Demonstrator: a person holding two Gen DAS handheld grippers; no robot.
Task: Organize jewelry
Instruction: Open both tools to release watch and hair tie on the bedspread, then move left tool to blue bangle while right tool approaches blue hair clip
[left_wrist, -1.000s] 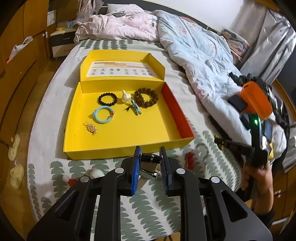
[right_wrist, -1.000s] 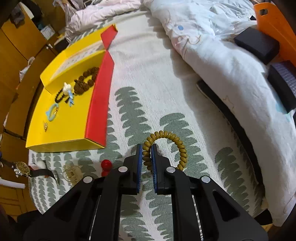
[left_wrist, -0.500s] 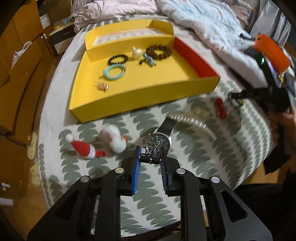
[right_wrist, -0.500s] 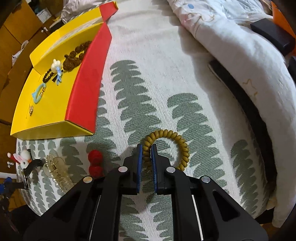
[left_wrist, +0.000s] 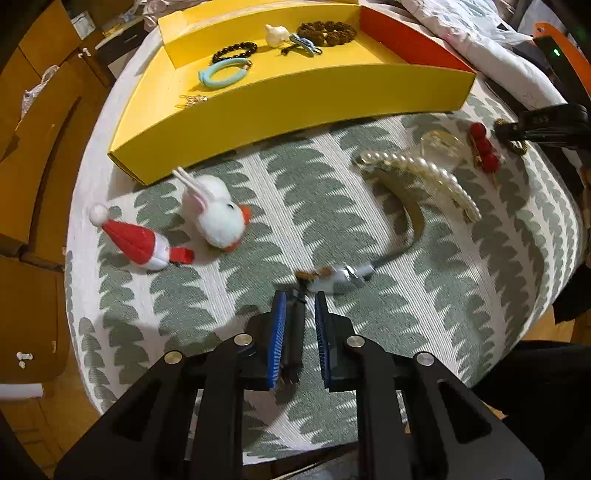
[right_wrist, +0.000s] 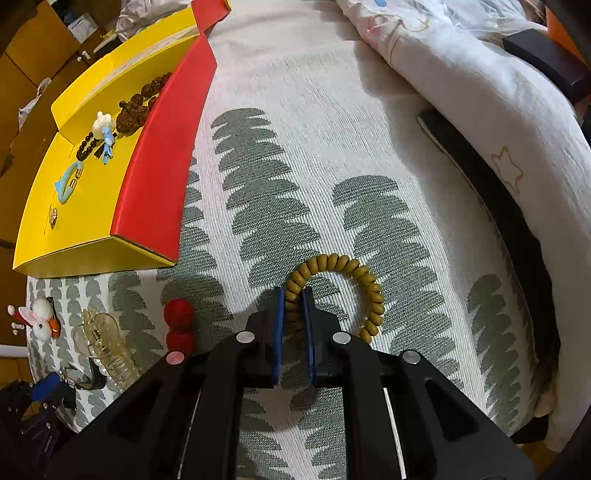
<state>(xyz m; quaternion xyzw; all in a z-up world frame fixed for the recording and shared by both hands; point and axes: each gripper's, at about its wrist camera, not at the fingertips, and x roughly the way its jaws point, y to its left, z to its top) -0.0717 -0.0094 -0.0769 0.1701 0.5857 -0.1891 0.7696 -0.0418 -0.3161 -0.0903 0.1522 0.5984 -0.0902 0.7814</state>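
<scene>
The olive bead bracelet (right_wrist: 341, 291) lies on the bed, right of the yellow box (right_wrist: 92, 254), with the right gripper (right_wrist: 293, 325) clamped on its near side. The watch (left_wrist: 332, 275) lies blurred near the bed's front edge; the left gripper (left_wrist: 298, 332) is narrowing around its black strap. I judge this the pick-up step: next, lift each piece cleanly and carry it over the box wall.
</scene>
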